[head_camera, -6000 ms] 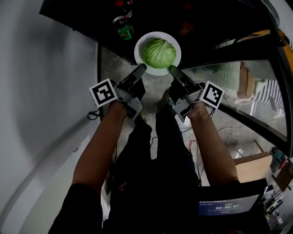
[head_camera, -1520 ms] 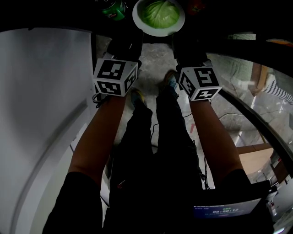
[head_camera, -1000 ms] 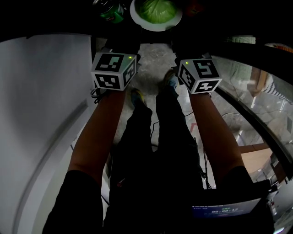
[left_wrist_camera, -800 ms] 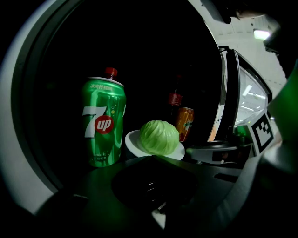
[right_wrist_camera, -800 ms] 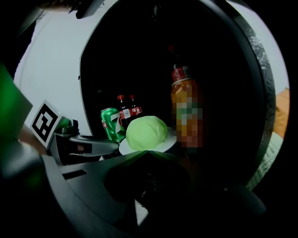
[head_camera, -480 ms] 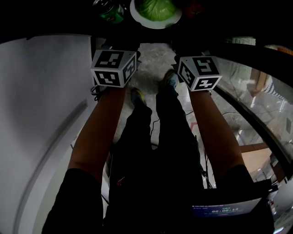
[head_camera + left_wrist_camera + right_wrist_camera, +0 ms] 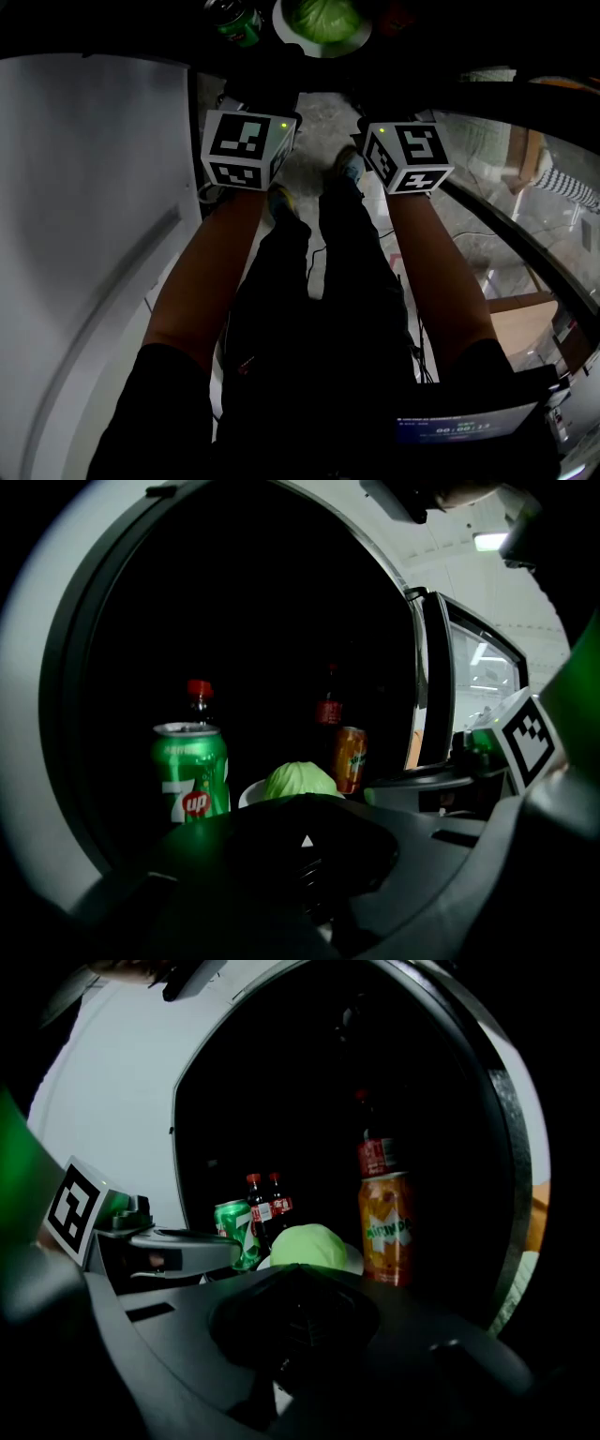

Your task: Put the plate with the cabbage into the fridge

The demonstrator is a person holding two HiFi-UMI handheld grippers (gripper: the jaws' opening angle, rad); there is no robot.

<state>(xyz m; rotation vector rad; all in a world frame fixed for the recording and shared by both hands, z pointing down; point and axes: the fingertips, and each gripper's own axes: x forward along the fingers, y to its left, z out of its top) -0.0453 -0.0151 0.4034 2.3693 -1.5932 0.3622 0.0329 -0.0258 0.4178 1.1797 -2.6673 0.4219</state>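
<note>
Both my left gripper (image 7: 307, 841) and right gripper (image 7: 295, 1312) are pinching the plate (image 7: 248, 794), cabbage (image 7: 300, 780) on it, just right of the 7up can (image 7: 190, 771).

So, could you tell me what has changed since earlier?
The white plate with the green cabbage has gone forward, deeper into the dark fridge, beside the green can. The left gripper and right gripper reached in too, apparently still clamped on its rim.

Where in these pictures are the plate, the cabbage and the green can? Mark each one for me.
plate (image 7: 321, 51): head view, on its white near rim.
cabbage (image 7: 300, 780): left gripper view, on its rounded top.
green can (image 7: 190, 771): left gripper view, on the middle of its side.
</note>
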